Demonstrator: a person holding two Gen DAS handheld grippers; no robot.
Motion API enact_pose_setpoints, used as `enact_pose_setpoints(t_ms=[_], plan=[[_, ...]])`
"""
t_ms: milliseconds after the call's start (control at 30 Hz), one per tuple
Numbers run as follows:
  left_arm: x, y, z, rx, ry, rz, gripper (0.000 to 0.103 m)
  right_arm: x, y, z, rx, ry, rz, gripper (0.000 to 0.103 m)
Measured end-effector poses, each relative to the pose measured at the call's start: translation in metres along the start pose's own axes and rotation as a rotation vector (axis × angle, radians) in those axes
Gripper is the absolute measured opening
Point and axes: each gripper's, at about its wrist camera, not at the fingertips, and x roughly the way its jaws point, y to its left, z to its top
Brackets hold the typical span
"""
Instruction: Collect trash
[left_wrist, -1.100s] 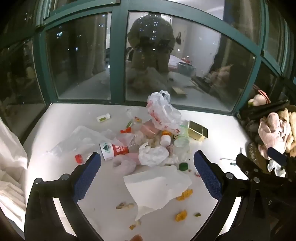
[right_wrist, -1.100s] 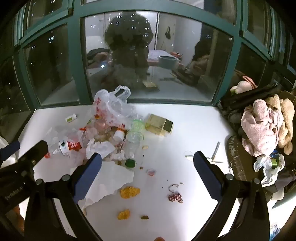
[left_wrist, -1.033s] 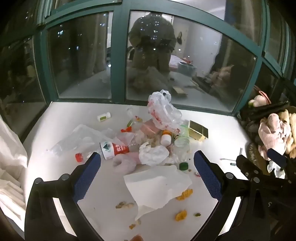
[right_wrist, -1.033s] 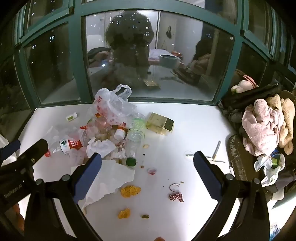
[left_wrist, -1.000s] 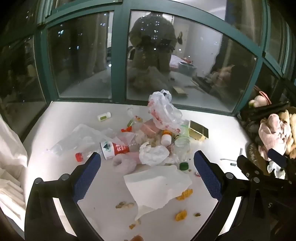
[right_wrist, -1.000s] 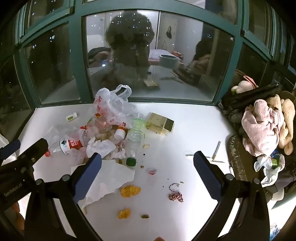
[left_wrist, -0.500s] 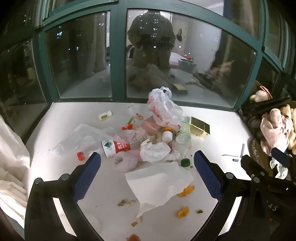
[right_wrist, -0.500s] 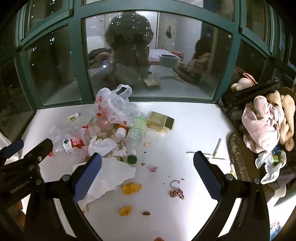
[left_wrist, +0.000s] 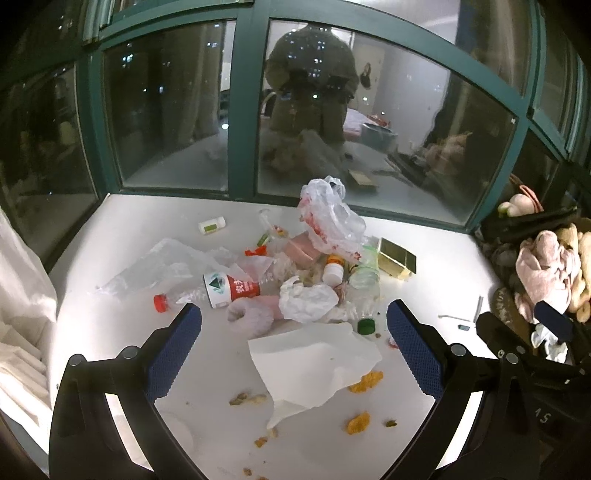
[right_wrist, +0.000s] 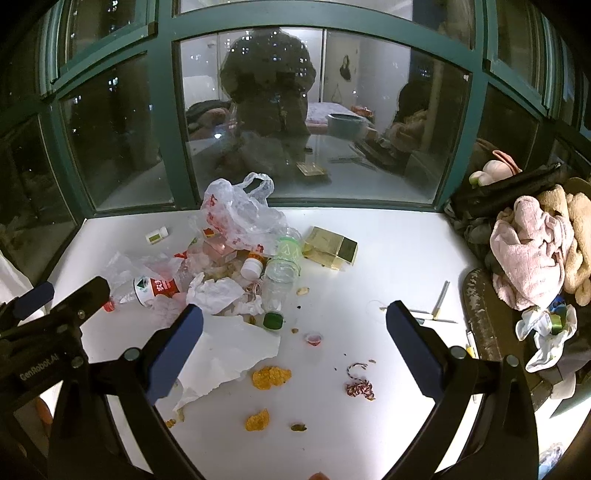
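Observation:
A heap of trash lies on a white table by the window: a clear plastic bag with red print, a red-labelled plastic bottle, a crumpled tissue, a white paper sheet, a gold box and orange food crumbs. My left gripper hangs open just short of the paper sheet. Open too, my right gripper hovers over scattered crumbs and a small red cap. Neither holds anything.
A pile of plush toys and pink cloth crowds the table's right end. White fabric sits at the left edge. Green window frames close off the back. A small white pill bottle lies apart at the back left.
Both cameras have eased back and up a little, so the heap sits slightly farther off. Nothing on the table has moved, and both grippers stay open.

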Motion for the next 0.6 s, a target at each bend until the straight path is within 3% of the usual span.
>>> enact_pose_setpoints(t_ms=[200, 333, 600], plan=[[0.001, 0.004, -0.003, -0.031, 0.017, -0.027, 0.097, -0.008, 0.001, 0.003, 0.018, -0.055, 0.001, 0.097], [-0.012, 0.009, -0.001, -0.049, -0.049, 0.005, 0.097, -0.008, -0.004, 0.004, 0.047, -0.064, 0.005, 0.097], [-0.013, 0.021, -0.001, -0.120, -0.066, -0.077, 0.097, -0.011, -0.005, 0.004, 0.054, -0.076, -0.009, 0.097]])
